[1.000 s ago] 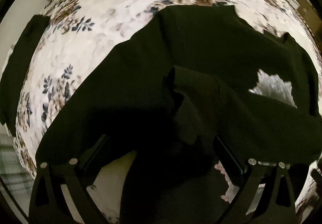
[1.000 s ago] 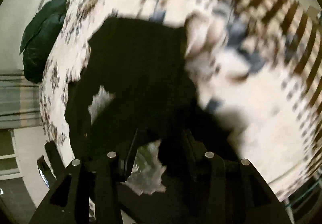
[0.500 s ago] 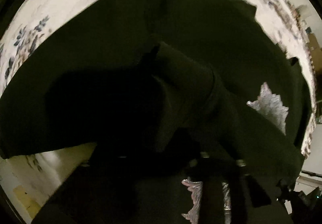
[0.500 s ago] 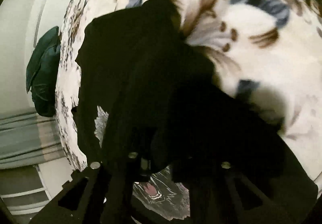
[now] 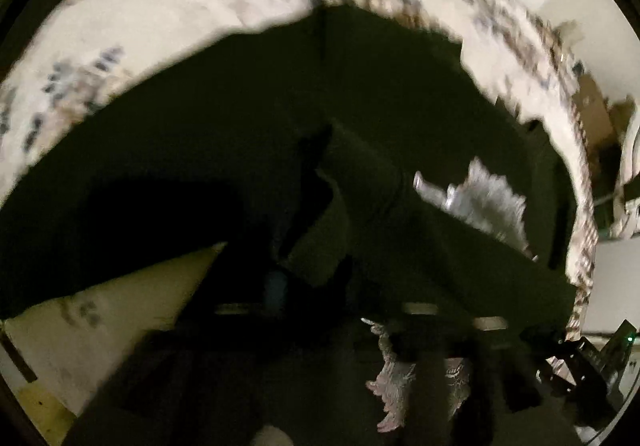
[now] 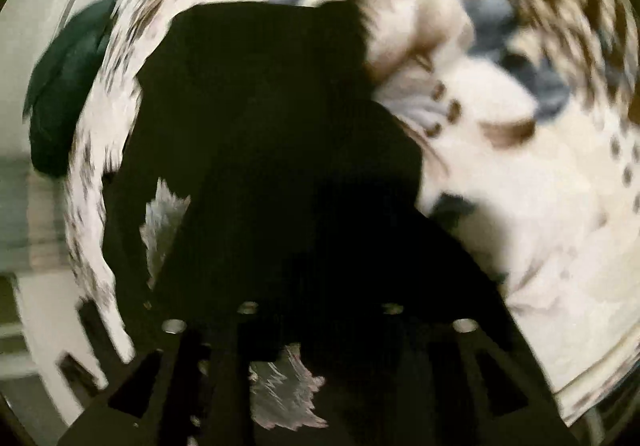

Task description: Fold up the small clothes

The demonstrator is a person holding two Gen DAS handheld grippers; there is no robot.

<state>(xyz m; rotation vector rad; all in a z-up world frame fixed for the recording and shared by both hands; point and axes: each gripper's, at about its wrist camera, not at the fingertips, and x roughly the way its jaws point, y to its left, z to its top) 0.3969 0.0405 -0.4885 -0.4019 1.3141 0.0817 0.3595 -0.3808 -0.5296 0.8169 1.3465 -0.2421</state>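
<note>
Floral bedspread (image 5: 248,9) under black shirt (image 5: 360,93); green bundle (image 6: 60,93) beside.

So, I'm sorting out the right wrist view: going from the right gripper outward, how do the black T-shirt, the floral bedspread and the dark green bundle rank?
1. Black T-shirt, lying right at the right gripper.
2. Floral bedspread, beneath and around it.
3. Dark green bundle, far left at the bed's edge.

Dim, motion-blurred, fisheye-warped edges
</note>
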